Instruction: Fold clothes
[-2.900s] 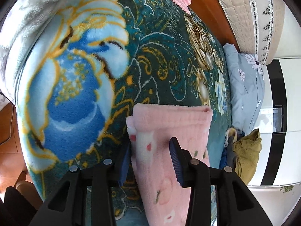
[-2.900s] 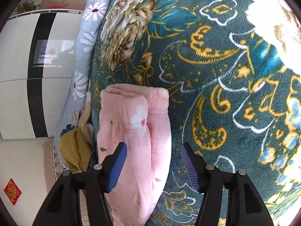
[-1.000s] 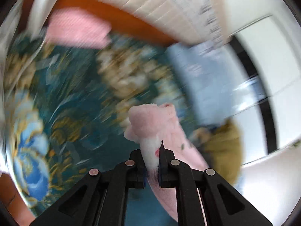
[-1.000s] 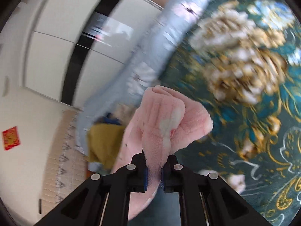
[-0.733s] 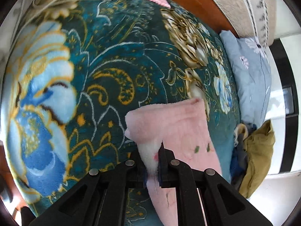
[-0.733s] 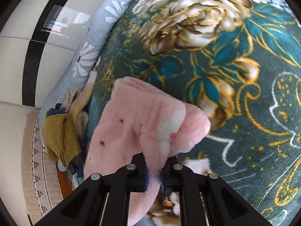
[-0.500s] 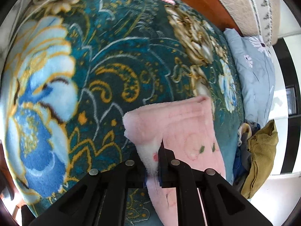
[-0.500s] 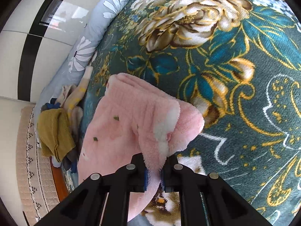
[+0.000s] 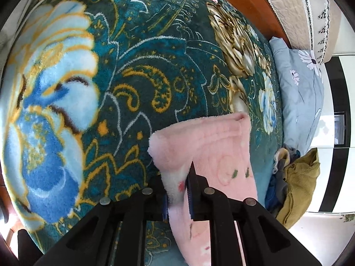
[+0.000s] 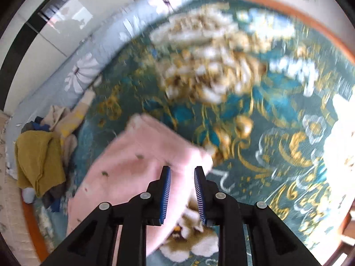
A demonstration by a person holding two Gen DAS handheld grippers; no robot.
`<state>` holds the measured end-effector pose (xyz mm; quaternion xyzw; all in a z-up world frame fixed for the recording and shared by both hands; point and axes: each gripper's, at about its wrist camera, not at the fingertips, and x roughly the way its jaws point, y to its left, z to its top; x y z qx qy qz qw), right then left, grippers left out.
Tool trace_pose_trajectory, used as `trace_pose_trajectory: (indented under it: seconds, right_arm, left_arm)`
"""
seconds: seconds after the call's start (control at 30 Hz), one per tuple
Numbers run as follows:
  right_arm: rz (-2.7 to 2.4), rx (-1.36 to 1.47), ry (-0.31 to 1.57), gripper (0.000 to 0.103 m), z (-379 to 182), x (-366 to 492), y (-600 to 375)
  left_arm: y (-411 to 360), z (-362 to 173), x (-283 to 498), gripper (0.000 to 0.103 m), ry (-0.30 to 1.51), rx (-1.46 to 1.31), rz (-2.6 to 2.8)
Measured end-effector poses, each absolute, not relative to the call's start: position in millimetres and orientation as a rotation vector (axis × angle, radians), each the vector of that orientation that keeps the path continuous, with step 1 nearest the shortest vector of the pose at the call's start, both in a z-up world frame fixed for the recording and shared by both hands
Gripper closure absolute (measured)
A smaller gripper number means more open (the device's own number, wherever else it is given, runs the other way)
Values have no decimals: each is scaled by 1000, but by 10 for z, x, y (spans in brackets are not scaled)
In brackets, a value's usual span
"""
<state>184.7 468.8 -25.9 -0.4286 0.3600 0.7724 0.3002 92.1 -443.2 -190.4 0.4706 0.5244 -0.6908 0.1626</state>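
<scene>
Left wrist: left gripper (image 9: 178,190) clenches the pink garment (image 9: 213,146); right gripper (image 10: 182,190) fingers slightly parted, released.

Pink fleece garment (image 9: 210,141) — folded, flat

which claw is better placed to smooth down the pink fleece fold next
Right claw: its jaws are apart and hold nothing, above the pink fleece. The left claw is shut on that garment's edge, so it is busy.
</scene>
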Motion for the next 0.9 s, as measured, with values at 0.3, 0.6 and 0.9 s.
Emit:
trace_pose_trajectory:
  seconds: [0.3,0.6,0.9]
  right_arm:
    - [2780,-1480,659,74,199,351,2231]
    - [3100,-2280,-146,74,-591,-168,-1236]
    - [3084,-2391,-844,73,-1209,-282,-2886]
  left_arm:
    - [-4400,-1810,932,71,1502,1418,-1950]
    - [-4461,-1770,1038,71,1534,1434,-1930]
    - [-4577,-1838,1194,71,1711,1347,-1827]
